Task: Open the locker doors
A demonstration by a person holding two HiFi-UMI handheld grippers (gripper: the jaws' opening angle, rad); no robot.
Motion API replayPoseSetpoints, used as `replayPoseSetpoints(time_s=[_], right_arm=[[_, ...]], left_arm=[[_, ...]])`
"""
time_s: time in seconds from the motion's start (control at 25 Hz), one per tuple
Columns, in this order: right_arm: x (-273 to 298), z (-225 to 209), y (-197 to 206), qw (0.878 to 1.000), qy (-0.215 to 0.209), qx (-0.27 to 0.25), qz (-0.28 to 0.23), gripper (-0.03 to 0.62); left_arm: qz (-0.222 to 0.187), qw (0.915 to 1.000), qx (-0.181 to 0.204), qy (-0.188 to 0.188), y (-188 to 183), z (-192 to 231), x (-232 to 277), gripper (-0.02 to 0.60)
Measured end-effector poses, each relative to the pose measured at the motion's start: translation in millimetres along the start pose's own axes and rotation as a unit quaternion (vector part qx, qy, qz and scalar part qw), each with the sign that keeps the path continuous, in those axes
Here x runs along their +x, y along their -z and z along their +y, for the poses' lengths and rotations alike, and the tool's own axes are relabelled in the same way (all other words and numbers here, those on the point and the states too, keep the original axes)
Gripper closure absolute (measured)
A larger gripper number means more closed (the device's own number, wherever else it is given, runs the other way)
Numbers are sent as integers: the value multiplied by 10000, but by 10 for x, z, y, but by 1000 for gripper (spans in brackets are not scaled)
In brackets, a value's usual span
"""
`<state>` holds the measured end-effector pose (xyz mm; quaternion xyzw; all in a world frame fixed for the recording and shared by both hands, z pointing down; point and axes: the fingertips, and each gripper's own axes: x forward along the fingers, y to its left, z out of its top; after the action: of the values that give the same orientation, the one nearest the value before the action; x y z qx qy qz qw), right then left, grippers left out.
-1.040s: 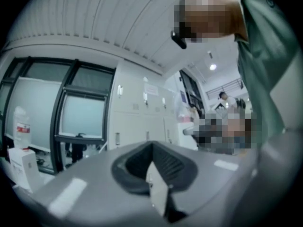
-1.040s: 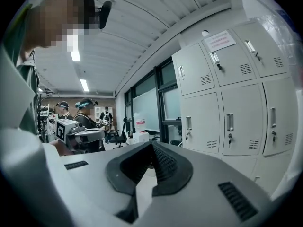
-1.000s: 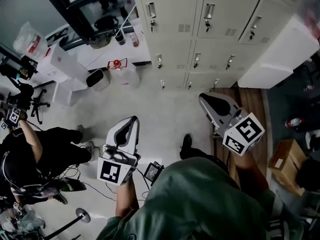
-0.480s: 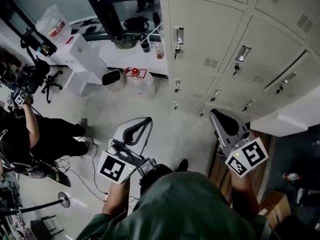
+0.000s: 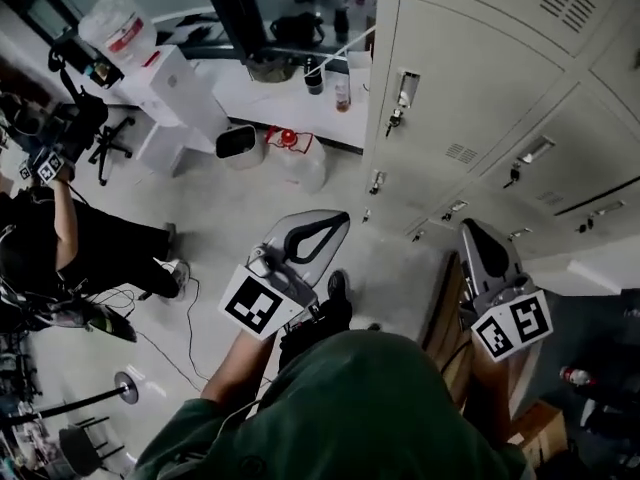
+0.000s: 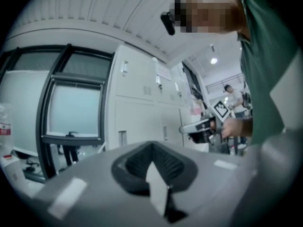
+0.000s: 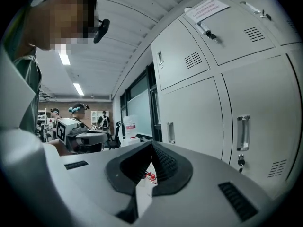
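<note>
— What changed?
— The person has stepped closer. The lockers (image 5: pixel 480 108) now fill the far right, doors seemingly all closed.
— Claws?
— Left claw (image 5: pixel 333 222) and right claw (image 5: pixel 472 232) are clenched, empty, short of any handle (image 5: pixel 405 88).

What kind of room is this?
Probably a workplace or lab locker area: a bank of grey metal lockers, a white desk beside them, and a large water jug on the floor.

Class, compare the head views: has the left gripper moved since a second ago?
Yes. The left gripper has come toward the lockers; its claw tip now lies near their lower left corner.
</note>
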<state>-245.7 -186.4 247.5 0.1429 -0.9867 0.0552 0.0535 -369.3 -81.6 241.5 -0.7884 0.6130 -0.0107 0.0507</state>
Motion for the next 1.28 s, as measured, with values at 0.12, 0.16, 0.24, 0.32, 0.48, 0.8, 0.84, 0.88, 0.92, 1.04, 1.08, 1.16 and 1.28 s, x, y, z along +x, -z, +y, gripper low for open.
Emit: replayPoseSetpoints(time_s=[0.12,0.16,0.24,0.32,0.48,0.8,0.84,0.88,0.92,1.04,1.08,1.16,1.28], right_arm=[[277,-96,-84,9996,270,30,-56,589],[383,-138,-111,9994,328,-14,-55,589],[609,-250,-173,9989,418,-192,-7,589],[914,-308,-260,9985,428,-334,9,589],[1239,-304,-181,9979,610,-196,118,589],[1905,-651,-318,9954,670,-592,335,589],[1986,-671,-296,9952,656,-636,348,588],[2060,-686,-265,9949,655,-671,361,588],[2127,-698,-229,9947,664,-693,377,588],[2282,-722,-131,9939,717,-727,424,588],[2319,-732,-114,9935,745,-743,425,588],[2380,-748,-101,9928,806,-778,412,588],[2474,-745,-104,9923,859,-802,390,588]], left_arm=[[-92,9999,-44,131,-90,362,114,594],[-151,9998,-12,146,-115,492,156,594],[-339,9993,-17,174,-117,718,272,594],[-389,9990,-15,240,-56,948,390,594],[-280,9975,-91,636,89,1107,578,594],[-291,9974,-184,630,50,1416,1056,594],[-267,9975,-186,622,78,1442,1093,594],[-244,9976,-177,618,110,1464,1125,594],[-227,9977,-165,618,140,1484,1152,594],[-201,9979,-143,606,205,1527,1214,594],[-199,9979,-139,598,219,1538,1234,594],[-202,9980,-135,591,245,1558,1271,594],[-192,9979,-160,596,278,1584,1300,594]])
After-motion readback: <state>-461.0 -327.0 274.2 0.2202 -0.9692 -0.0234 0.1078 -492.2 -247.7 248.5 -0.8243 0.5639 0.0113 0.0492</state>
